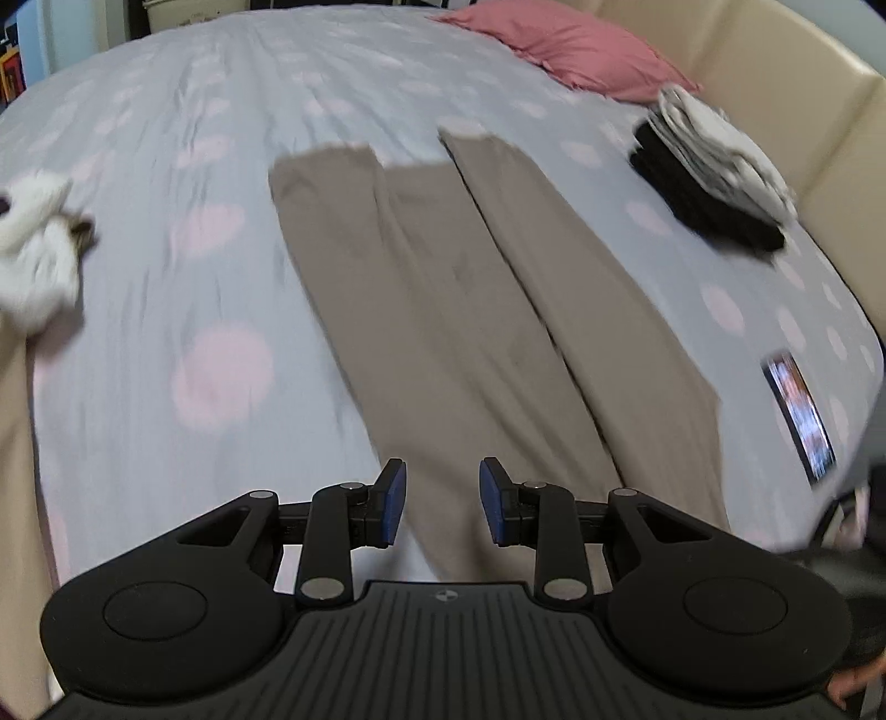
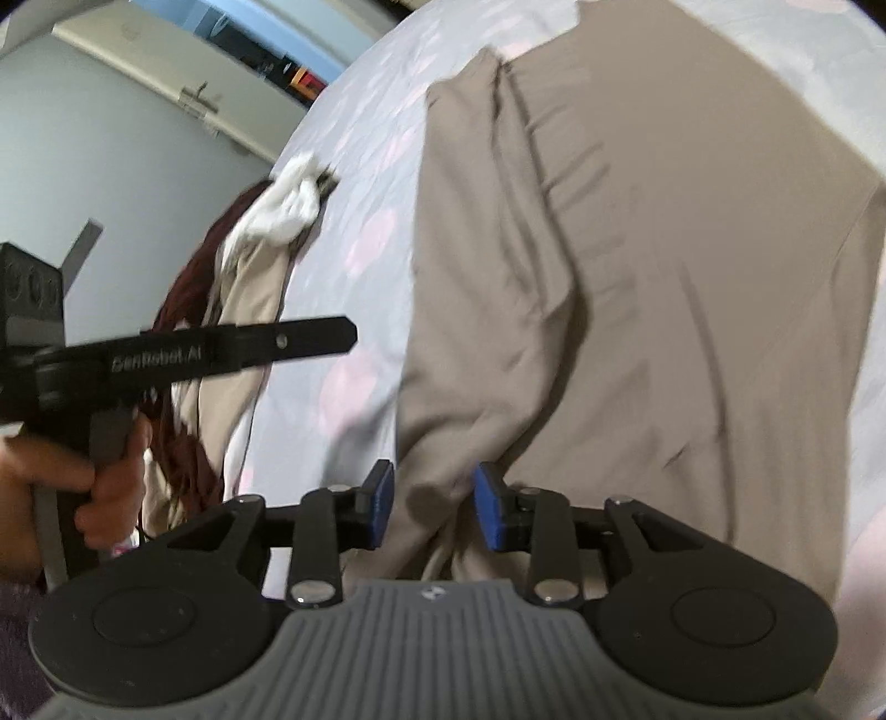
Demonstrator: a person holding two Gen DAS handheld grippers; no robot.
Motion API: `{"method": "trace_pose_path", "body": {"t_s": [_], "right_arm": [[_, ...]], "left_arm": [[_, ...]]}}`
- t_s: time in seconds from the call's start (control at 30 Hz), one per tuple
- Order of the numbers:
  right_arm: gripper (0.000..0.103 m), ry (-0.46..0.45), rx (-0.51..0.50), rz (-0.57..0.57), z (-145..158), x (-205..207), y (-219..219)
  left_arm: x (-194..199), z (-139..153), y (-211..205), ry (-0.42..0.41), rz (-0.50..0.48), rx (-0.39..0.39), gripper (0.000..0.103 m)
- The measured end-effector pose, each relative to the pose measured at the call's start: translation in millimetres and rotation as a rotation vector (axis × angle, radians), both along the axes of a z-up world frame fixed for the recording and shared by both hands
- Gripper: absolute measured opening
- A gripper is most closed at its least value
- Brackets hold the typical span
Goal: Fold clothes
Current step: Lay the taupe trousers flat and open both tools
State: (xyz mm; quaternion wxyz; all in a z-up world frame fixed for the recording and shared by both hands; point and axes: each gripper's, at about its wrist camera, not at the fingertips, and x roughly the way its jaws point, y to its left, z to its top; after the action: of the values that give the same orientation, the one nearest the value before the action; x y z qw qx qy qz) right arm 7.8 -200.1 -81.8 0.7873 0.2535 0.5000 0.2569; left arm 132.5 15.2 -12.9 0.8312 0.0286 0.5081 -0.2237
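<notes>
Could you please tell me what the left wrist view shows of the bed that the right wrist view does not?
Only the left wrist view shows the pink pillow, the stack of folded clothes, the phone and the cream headboard. Only the right wrist view shows a hand holding the left gripper from the side, and the maroon garment hanging off the bed's edge. Both show the beige trousers spread on the spotted sheet, the white garment, and open jaws over the trousers.

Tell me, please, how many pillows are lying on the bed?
1. A pink pillow lies at the far end of the bed, next to the cream headboard. The view stops there, so others may be hidden.
</notes>
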Motion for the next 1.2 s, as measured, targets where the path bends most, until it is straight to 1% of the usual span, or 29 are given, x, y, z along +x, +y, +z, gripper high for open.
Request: {"method": "trace_pose_path", "body": {"t_s": [0.03, 0.13, 0.17, 0.2, 0.27, 0.33, 0.4, 0.47, 0.53, 0.6, 0.67, 0.73, 0.77, 0.83, 0.87, 0.93, 1.0, 1.13, 1.2], "right_arm": [[0.037, 0.007, 0.003, 0.012, 0, -4, 2], [0.037, 0.042, 0.067, 0.049, -7, -10, 13], [0.035, 0.057, 0.084, 0.055, -11, -12, 16], [0.026, 0.072, 0.101, 0.061, -15, -14, 19], [0.004, 0.114, 0.124, 0.076, -25, -19, 26], [0.004, 0.17, 0.19, 0.081, -33, -25, 26], [0.004, 0.197, 0.216, 0.091, -37, -28, 30], [0.004, 0.208, 0.201, 0.098, -41, -34, 30], [0.004, 0.229, 0.208, 0.085, -45, -35, 29], [0.005, 0.245, 0.216, 0.075, -48, -35, 27], [0.005, 0.235, 0.198, 0.086, -44, -34, 30], [0.006, 0.212, 0.165, 0.108, -37, -34, 32], [0.008, 0.199, 0.148, 0.119, -33, -35, 31], [0.024, 0.157, 0.096, 0.142, -22, -36, 29], [0.036, 0.129, 0.063, 0.153, -16, -36, 27], [0.036, 0.07, -0.001, 0.173, -4, -36, 21], [0.036, 0.019, -0.055, 0.187, 7, -34, 16], [0.037, -0.059, -0.161, 0.218, 25, -21, 4], [0.038, -0.08, -0.203, 0.22, 31, -12, -8]], "left_arm": [[-13, -2, 2, 0.0, 0.009, 0.0, 0.027], [-39, -7, 14, 0.009, 0.068, -0.005, 0.027], [-46, -9, 18, 0.014, 0.084, -0.011, 0.027], [-53, -10, 20, 0.017, 0.099, -0.013, 0.027], [-65, -13, 25, 0.01, 0.133, -0.014, 0.027], [-73, -16, 32, 0.02, 0.176, -0.025, 0.027], [-79, -19, 38, 0.034, 0.198, -0.043, 0.027], [-84, -18, 40, 0.026, 0.189, -0.059, 0.027], [-86, -17, 37, 0.016, 0.163, -0.08, 0.027], [-88, -17, 29, 0.0, 0.135, -0.086, 0.027], [-88, -22, 20, -0.006, 0.101, -0.076, 0.027], [-89, -30, 9, 0.006, 0.06, -0.045, 0.027], [-88, -35, 5, 0.017, 0.048, -0.027, 0.027], [-87, -43, 2, 0.045, 0.052, 0.005, 0.027], [-87, -47, 1, 0.059, 0.054, 0.02, 0.027], [-86, -45, 5, 0.059, 0.064, 0.007, 0.027], [-86, -38, 10, 0.041, 0.075, -0.007, 0.027], [-77, -27, 17, 0.014, 0.105, -0.014, 0.027], [-70, -24, 21, 0.012, 0.121, -0.02, 0.027]]}}
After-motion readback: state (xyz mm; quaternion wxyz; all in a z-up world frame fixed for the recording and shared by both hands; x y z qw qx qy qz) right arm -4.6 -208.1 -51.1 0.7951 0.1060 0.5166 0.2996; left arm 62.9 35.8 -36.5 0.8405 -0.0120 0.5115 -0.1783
